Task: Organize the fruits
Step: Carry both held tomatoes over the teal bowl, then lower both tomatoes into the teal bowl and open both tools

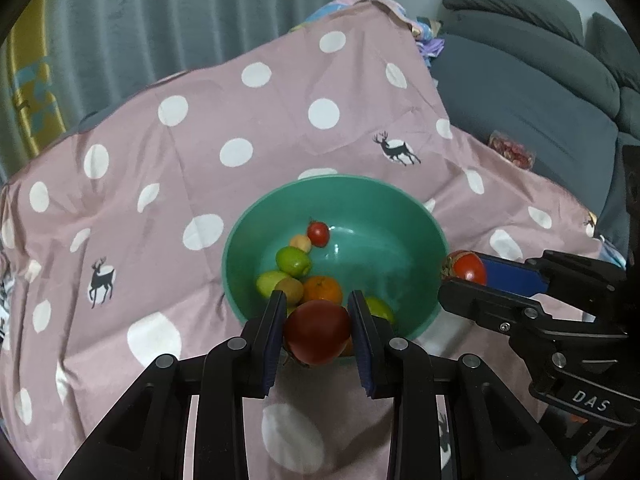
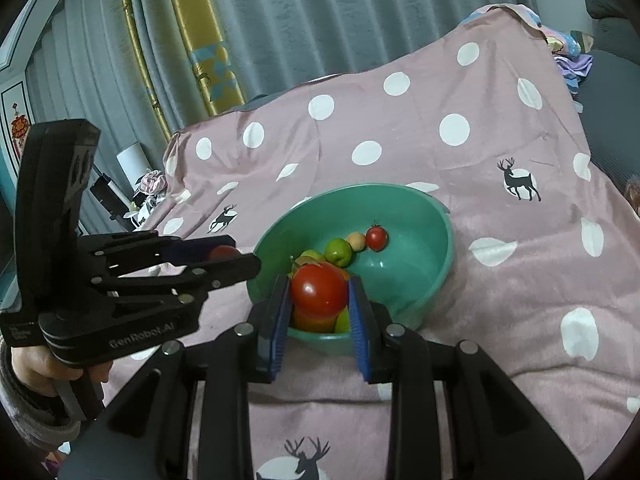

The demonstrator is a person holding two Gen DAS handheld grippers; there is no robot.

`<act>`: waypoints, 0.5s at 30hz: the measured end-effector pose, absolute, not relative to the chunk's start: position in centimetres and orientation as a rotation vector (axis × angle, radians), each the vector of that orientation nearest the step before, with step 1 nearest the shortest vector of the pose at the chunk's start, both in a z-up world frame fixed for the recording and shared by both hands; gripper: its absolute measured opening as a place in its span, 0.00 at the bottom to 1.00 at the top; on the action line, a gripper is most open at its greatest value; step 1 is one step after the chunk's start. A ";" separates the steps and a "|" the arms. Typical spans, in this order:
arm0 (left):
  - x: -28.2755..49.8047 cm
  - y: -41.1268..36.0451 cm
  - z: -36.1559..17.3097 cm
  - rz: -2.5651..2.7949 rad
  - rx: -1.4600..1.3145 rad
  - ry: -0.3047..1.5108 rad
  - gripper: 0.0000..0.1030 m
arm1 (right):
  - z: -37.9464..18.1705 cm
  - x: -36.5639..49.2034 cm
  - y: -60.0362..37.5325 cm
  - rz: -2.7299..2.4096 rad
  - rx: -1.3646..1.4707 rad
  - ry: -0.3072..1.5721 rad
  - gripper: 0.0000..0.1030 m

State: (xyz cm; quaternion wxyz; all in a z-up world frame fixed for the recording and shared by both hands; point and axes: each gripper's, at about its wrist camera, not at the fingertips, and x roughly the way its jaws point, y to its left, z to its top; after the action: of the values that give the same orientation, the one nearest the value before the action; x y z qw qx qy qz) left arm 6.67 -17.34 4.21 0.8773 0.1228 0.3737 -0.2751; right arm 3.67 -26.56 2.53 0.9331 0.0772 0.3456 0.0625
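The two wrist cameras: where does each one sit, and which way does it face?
Left wrist: on the left hand-held gripper, facing down at the green bowl; its fingers hold a dark red tomato.
Right wrist: on the right hand-held gripper, facing the same bowl, gripping a red tomato; a hand shows.
Shared: bowl, dotted pink cloth, each other's gripper.

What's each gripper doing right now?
Left gripper: shut on a dark red tomato.
Right gripper: shut on a bright red tomato.
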 end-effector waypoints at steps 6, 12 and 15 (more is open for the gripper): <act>8.3 -18.3 2.6 -0.557 0.281 0.821 0.31 | 1.7 5.3 -27.2 0.129 0.163 0.723 0.29; 9.9 -19.2 1.1 -0.538 0.296 0.855 0.31 | 0.5 6.8 -27.5 0.117 0.167 0.757 0.29; 10.5 -19.7 0.6 -0.534 0.310 0.865 0.31 | 0.1 7.5 -27.8 0.111 0.165 0.771 0.29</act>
State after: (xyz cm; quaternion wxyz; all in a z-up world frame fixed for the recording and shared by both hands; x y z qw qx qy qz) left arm 10.51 -19.72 0.56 0.8621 0.1477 0.4125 -0.2545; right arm 7.51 -27.77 0.11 0.9218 0.0806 0.3755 0.0539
